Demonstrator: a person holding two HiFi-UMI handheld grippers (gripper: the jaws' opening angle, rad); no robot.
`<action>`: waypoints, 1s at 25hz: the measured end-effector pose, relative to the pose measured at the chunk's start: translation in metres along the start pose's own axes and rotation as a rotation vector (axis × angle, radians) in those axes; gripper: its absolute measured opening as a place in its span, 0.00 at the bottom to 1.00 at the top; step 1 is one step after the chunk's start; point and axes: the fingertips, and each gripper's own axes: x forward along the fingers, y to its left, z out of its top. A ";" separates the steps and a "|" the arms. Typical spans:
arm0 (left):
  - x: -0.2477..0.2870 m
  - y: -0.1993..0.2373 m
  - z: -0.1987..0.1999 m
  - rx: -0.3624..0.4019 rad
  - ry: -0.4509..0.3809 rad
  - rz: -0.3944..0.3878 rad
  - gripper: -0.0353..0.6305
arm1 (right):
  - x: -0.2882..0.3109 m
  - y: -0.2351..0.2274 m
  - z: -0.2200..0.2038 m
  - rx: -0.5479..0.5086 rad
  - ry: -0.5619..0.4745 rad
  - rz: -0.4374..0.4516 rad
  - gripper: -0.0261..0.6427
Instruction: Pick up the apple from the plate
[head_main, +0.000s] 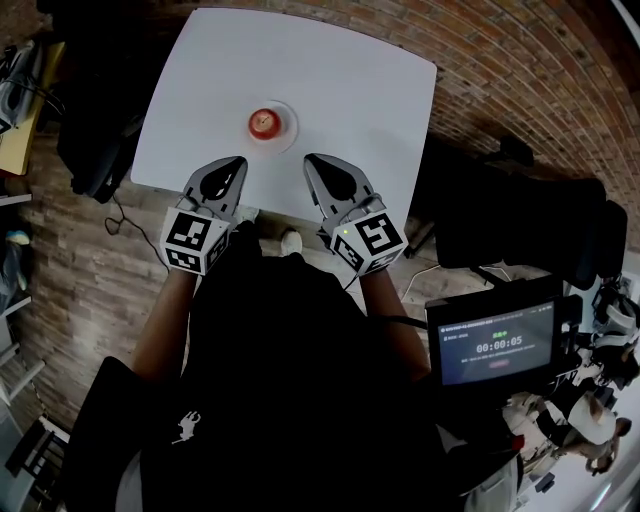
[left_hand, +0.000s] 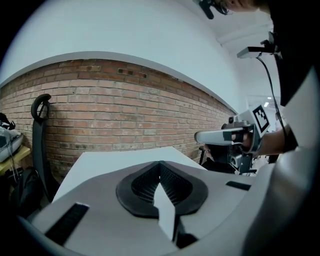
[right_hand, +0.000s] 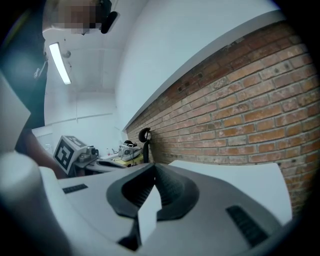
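Note:
A red apple (head_main: 264, 122) sits on a small pale plate (head_main: 288, 128) near the middle of the white table (head_main: 350, 80). Both grippers hover over the table's near edge, pointing toward the plate. My left gripper (head_main: 236, 162) is below and left of the apple, jaws shut and empty. My right gripper (head_main: 312, 160) is below and right of it, also shut and empty. In the left gripper view the closed jaws (left_hand: 161, 167) hide the apple, and the right gripper (left_hand: 220, 136) shows at the right. In the right gripper view the closed jaws (right_hand: 152, 170) also block the plate.
A brick floor surrounds the table. A black bag (head_main: 95, 150) lies at the table's left side and a dark chair (head_main: 530, 215) stands at its right. A monitor (head_main: 497, 345) with a timer is at lower right. A brick wall (left_hand: 125, 110) lies beyond the table.

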 end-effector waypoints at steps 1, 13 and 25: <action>0.002 0.006 0.000 0.007 0.002 -0.005 0.06 | 0.006 -0.001 -0.001 -0.001 0.004 -0.005 0.04; 0.033 0.058 -0.025 0.092 0.061 -0.084 0.06 | 0.072 0.002 -0.037 -0.139 0.130 -0.092 0.04; 0.080 0.069 -0.060 0.078 0.129 -0.157 0.06 | 0.086 -0.023 -0.059 -0.137 0.205 -0.160 0.04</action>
